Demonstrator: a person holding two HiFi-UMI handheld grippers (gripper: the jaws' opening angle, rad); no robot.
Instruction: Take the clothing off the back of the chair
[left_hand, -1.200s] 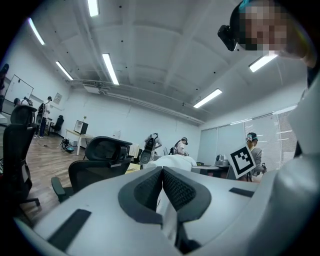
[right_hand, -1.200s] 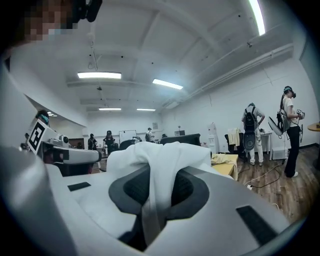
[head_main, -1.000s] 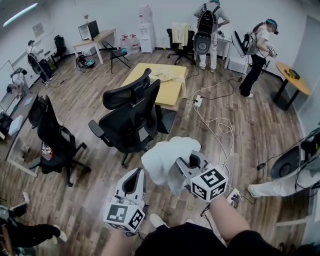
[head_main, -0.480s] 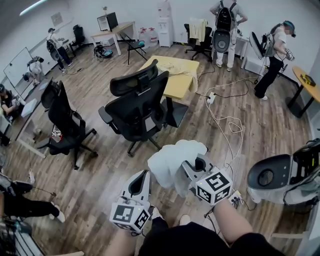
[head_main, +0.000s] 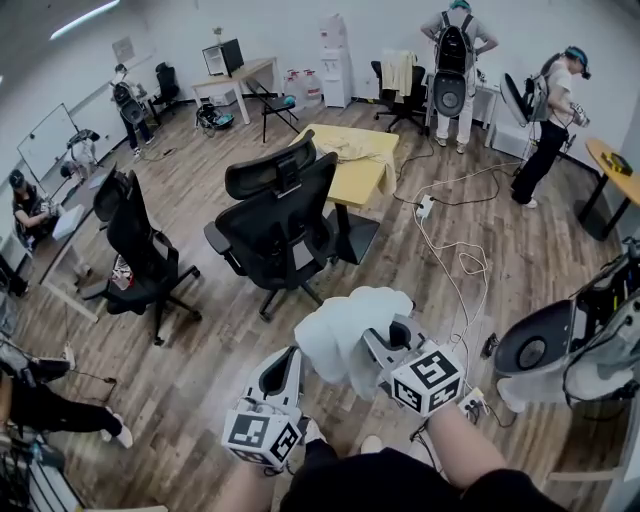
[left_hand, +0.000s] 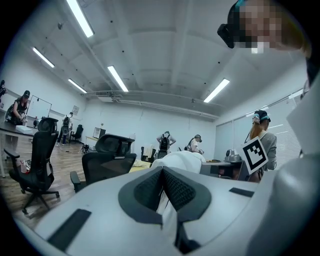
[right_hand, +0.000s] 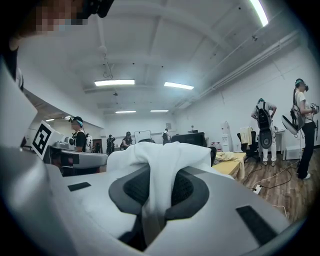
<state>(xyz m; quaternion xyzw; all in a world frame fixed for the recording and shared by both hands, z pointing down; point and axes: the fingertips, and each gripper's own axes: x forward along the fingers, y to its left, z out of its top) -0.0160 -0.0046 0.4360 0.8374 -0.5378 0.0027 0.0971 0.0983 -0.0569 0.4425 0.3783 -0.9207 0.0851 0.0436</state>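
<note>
I'm holding the white garment (head_main: 345, 325) bunched in my right gripper (head_main: 378, 342), jaws clenched on the fabric, well clear of the black chair (head_main: 280, 230). Its back is showing bare, so I'm judging the removal done, with only the setting down left. My left gripper (head_main: 285, 360) is hanging just beside the garment, jaws together and empty. The right gripper view is showing cloth pinched between the pads (right_hand: 134, 189), and the head view is hiding that.

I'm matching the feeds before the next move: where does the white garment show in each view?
Head view: the white garment is bottom centre, bunched in front of the person.
Left gripper view: a white mound at centre, just past the jaws.
Right gripper view: centre, draped over the right gripper and pinched between its jaws.
Shared landmark: the black office chair.
</note>
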